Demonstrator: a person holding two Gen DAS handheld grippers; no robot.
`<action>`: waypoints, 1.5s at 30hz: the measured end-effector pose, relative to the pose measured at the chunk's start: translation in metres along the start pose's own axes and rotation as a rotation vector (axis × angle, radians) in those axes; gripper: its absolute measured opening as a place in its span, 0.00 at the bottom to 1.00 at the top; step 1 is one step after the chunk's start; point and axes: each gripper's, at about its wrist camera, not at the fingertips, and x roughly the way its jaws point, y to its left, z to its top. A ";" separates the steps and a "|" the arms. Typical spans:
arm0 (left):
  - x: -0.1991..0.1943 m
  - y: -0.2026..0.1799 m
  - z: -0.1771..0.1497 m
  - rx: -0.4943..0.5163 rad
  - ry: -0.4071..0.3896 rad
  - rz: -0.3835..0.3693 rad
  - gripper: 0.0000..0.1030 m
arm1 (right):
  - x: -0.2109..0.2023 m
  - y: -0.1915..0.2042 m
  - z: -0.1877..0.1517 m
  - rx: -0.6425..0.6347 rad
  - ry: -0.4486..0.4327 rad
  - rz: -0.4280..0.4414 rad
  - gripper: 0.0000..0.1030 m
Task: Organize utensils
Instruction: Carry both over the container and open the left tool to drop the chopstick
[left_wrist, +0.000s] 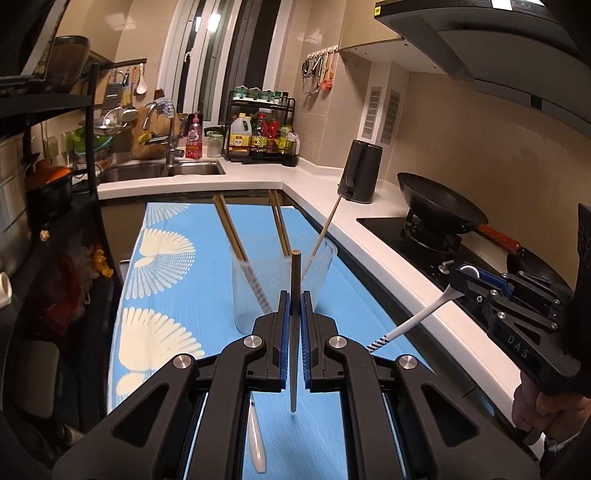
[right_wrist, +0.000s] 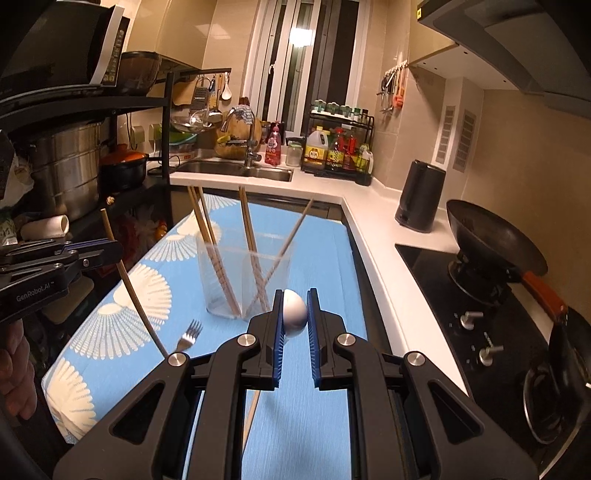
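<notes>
- Left wrist view: the left gripper (left_wrist: 294, 299) is clamped on a thin, dark wooden chopstick (left_wrist: 295, 273) standing upright, near the clear plastic cup (left_wrist: 255, 295) already holding other chopsticks. Advice: keep the stick vertical and lower its tip inside the rim.
- Right wrist view: the right gripper (right_wrist: 295, 314) pinches a smooth white spoon (right_wrist: 294, 312) by its bowl, just short of the cup on the ribbed blue cloth (right_wrist: 317, 424). A metal fork (right_wrist: 187, 336) lies uncollected there.

Left gripper (left_wrist: 294, 302): jaws clamped on one upright wooden chopstick (left_wrist: 294, 332). Clear cup (left_wrist: 283, 286) beyond, holding chopsticks, on blue patterned cloth (left_wrist: 177, 280). Right gripper (left_wrist: 466, 278) grips white spoon (left_wrist: 413, 319).
</notes>
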 end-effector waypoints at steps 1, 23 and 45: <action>0.001 0.001 0.010 0.005 0.002 -0.007 0.06 | 0.001 -0.001 0.008 -0.002 -0.003 0.003 0.12; 0.060 0.043 0.131 0.000 -0.125 -0.048 0.05 | 0.074 0.029 0.137 -0.169 -0.028 -0.009 0.11; 0.154 0.054 0.086 0.011 0.137 -0.028 0.06 | 0.184 0.042 0.076 -0.204 0.238 0.001 0.12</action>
